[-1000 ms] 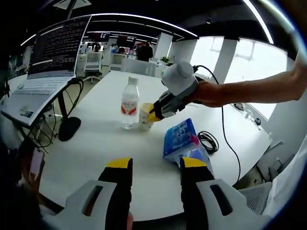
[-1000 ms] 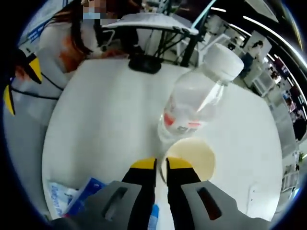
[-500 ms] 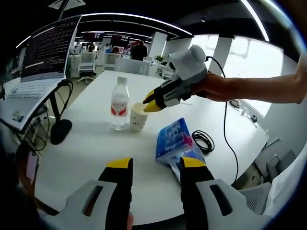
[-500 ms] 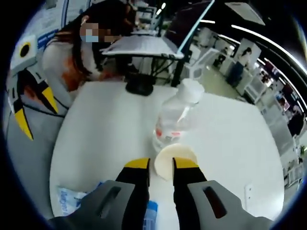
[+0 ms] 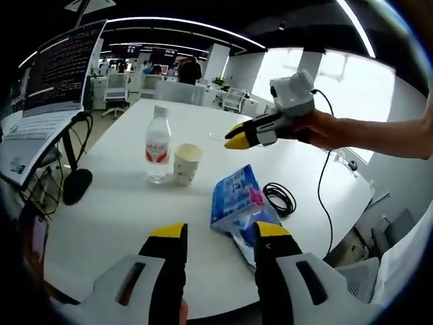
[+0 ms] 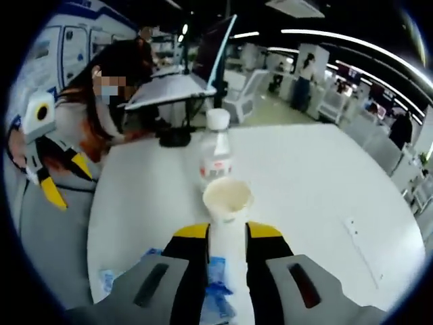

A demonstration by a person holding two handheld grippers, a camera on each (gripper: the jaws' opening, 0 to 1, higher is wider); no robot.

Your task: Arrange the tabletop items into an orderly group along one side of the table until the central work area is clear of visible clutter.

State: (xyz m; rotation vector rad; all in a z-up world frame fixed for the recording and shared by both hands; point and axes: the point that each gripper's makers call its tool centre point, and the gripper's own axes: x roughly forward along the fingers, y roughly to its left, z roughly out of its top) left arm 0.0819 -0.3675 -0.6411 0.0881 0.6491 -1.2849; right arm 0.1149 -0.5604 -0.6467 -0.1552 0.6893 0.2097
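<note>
Left gripper view, our own claw: we see the left gripper (image 5: 220, 237) low over the near edge of the white table (image 5: 122, 210), yellow-tipped jaws parted wide, nothing between them.
Left gripper view, bottle: we spot the water bottle (image 5: 157, 144) upright, white cap, red label, towards the left half of the table.
Left gripper view, cup: the paper cup (image 5: 187, 163) stands upright just beside the bottle on its right; we cannot tell whether they touch.
Left gripper view, pack: a blue tissue pack (image 5: 237, 199) lies just ahead of our right jaw, well apart from the cup.
Left gripper view, cable: a black coiled cable (image 5: 279, 198) lies just beyond the pack, its lead running off towards the far edge.
Left gripper view, other claw: the right gripper (image 5: 238, 137) hangs in the air above the table, off to the right of the cup, yellow tips close together and gripping nothing we can see.
Left gripper view, side: a monitor (image 5: 57, 68) on a black stand sits at the left.

Right gripper view, our own claw: the right gripper (image 6: 226, 233) shows jaws a narrow gap apart, empty.
Right gripper view, cup: the paper cup (image 6: 226, 198) sits just ahead of the tips, clear of them, mouth open to us.
Right gripper view, bottle: the water bottle (image 6: 216, 151) stands right behind the cup.
Right gripper view, pack: the blue tissue pack (image 6: 215, 290) peeks out under and between our jaws.
Right gripper view, other claw: the left gripper (image 6: 51, 179) shows at the left edge; we cannot tell its jaw state from here.
</note>
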